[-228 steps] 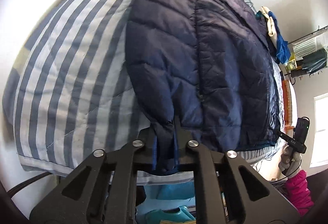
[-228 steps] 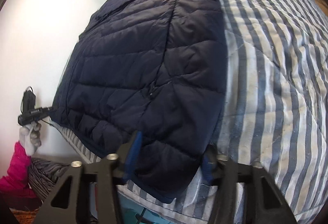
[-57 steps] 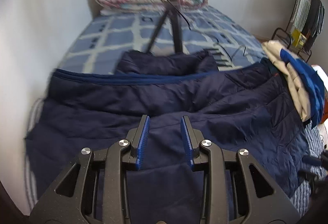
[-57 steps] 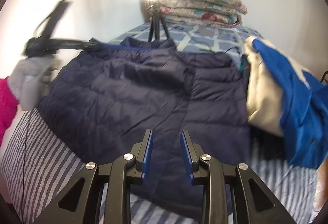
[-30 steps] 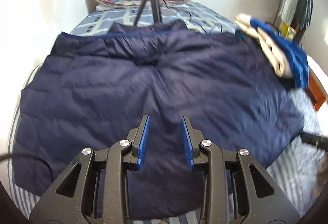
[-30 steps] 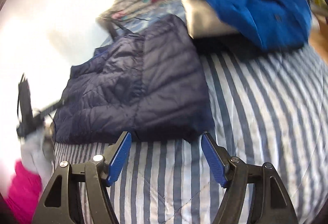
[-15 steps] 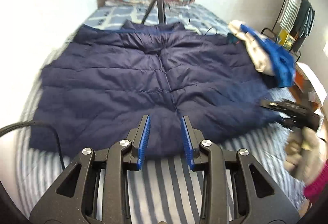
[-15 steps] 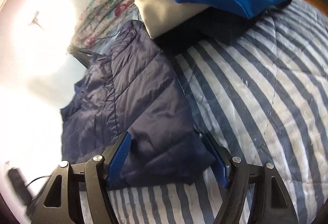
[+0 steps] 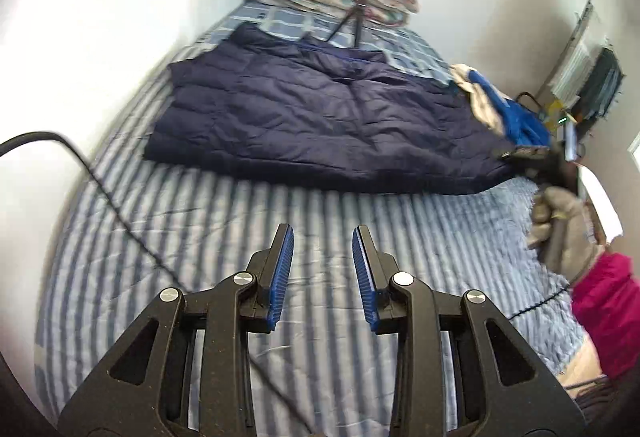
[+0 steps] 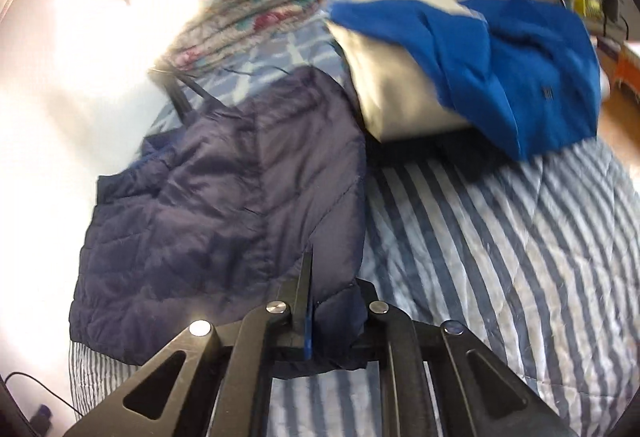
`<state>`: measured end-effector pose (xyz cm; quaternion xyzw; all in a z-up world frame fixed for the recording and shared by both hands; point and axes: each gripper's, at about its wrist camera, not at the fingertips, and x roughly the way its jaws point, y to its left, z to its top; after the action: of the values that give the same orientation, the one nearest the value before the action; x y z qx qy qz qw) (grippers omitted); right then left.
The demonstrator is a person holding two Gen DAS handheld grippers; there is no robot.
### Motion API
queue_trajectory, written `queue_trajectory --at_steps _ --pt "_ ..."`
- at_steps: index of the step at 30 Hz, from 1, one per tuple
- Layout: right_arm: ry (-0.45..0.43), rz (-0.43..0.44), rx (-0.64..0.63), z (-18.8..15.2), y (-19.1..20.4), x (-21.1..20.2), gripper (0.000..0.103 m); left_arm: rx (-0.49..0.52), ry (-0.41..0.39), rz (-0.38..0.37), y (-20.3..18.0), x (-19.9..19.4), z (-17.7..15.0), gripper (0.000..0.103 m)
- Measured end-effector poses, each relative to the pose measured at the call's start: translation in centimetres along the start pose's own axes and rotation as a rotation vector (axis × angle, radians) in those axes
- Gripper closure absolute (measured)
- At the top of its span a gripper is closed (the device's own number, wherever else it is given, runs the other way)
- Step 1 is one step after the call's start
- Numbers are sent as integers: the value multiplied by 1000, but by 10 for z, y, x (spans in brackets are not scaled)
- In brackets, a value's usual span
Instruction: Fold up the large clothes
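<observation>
Striped bed quilt (image 9: 320, 213) carried the navy quilted puffer jacket (image 9: 312, 121); right hand-held gripper (image 10: 332, 317) was closing on its hem corner, left hand-held gripper (image 9: 322, 273) gaped empty; fold-over looked next.

The right gripper (image 10: 332, 301) sits at six o'clock, its jaws closing on the near corner of a navy quilted puffer jacket (image 10: 224, 197), whose hem fabric bunches between the pads. The jacket spreads from the centre toward nine o'clock over a blue-and-white striped quilt (image 10: 500, 257), which fills the view from three to five o'clock. At one o'clock a bright blue garment (image 10: 520, 69) lies draped on a beige folded piece (image 10: 392, 93). At eleven o'clock a folded floral blanket (image 10: 256, 5) rests by the white wall, with dark tripod legs (image 10: 180, 93) just below it.
</observation>
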<state>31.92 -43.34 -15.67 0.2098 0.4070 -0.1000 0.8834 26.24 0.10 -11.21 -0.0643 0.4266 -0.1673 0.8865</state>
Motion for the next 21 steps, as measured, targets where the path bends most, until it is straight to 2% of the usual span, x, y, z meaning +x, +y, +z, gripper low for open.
queue_trajectory --at_steps 5,14,21 --pt "-91 32 -67 14 37 -30 98 -40 -3 -2 20 -2 -6 72" --pt "-178 105 -158 25 104 -57 98 -118 -15 -23 50 -10 -19 72" --pt "-220 183 -302 21 187 -65 99 -128 -40 -44 58 -21 -23 72"
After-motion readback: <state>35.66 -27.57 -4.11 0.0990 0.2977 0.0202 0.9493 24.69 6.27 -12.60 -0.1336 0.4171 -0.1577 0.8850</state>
